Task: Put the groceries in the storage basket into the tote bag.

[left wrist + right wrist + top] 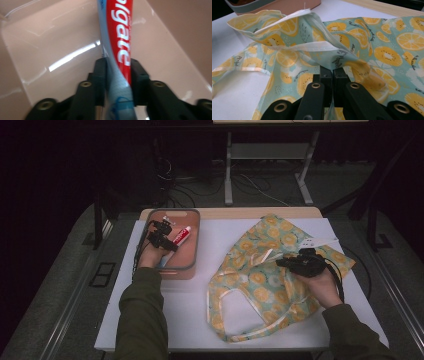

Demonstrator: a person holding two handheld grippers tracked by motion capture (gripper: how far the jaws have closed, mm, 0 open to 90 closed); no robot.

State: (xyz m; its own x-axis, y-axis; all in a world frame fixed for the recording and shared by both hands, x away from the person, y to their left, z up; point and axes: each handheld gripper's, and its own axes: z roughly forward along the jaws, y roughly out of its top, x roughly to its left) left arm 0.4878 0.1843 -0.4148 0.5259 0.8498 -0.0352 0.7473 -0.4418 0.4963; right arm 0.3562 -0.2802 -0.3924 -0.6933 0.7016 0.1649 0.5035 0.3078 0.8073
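**Tube pinched in the bin, bag mouth held up to its right**

In the left gripper view our left fingers (100, 75) stand narrow on either side of the toothpaste tube (119, 42), pads against its flanks near the crimped tail; its long axis runs straight away from them, the red lettered face turned up, the cap end cut off by the top of the picture; so the coming lift, as we judge it, goes up along the grip, out over the rim and then rightward.

From the high view the left gripper (161, 238) sits inside the pink bin (191, 265) at the far left of the surface (185, 320), the tube lying slantwise in it, cap toward the far right corner; something pale blue lies under the hand, too hidden to name.

Our right fingers (329, 75) are shut tight on a fold of the fruit-print bag (392, 55), lifting its white-edged hem into a hump; the right gripper (302, 263) holds that edge at the middle right of the surface, well apart from the bin; the left hand is plainly the nearer to the tube.

We cannot tell how wide the bag's mouth gapes, since the raised hem hides the opening; the tube's tail blurs between the fingers.
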